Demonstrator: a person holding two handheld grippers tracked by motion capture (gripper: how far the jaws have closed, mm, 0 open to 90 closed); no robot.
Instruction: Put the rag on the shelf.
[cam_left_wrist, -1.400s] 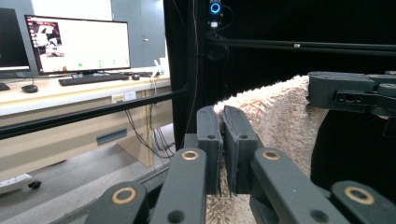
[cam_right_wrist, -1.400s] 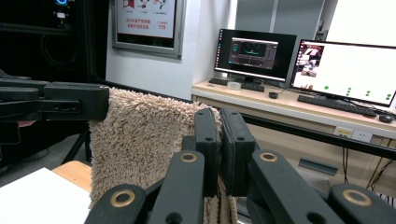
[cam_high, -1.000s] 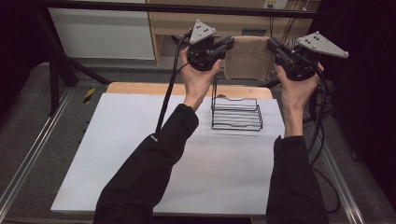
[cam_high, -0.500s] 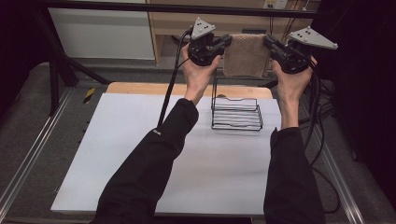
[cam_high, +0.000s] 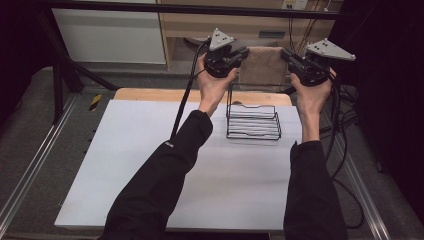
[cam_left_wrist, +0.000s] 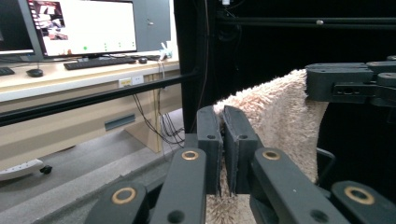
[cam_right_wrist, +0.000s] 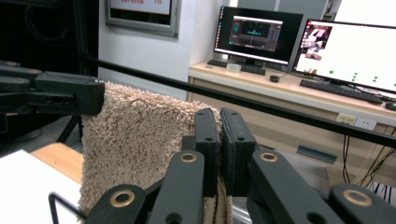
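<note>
Towel of beige, shaggy terry cloth (cam_high: 263, 66) is stretched between my two tools, held up in the air past the far edge of the table and above the black wire rack (cam_high: 252, 121) that stands on the white tabletop (cam_high: 150, 165). Nearest to me, my sleeves and hands reach forward over the bare white surface. My left gripper (cam_left_wrist: 223, 140) is clenched on one upper corner of the cloth, pile bulging out on both sides of the black jaws; my right gripper (cam_right_wrist: 220, 140) is clamped the same way on the other corner, with cloth pinched in the narrow slit between its jaws. So I judge the pick-up and spreading done: the cloth hangs flat and open between both grips. What is left, as I read it, is lowering it onto the rack, draping it over the wire and letting go. Farther off, past the black frame bar, monitors and keyboards sit on a desk; their screens are too small and blurred to read, and I find no brand or label anywhere
</note>
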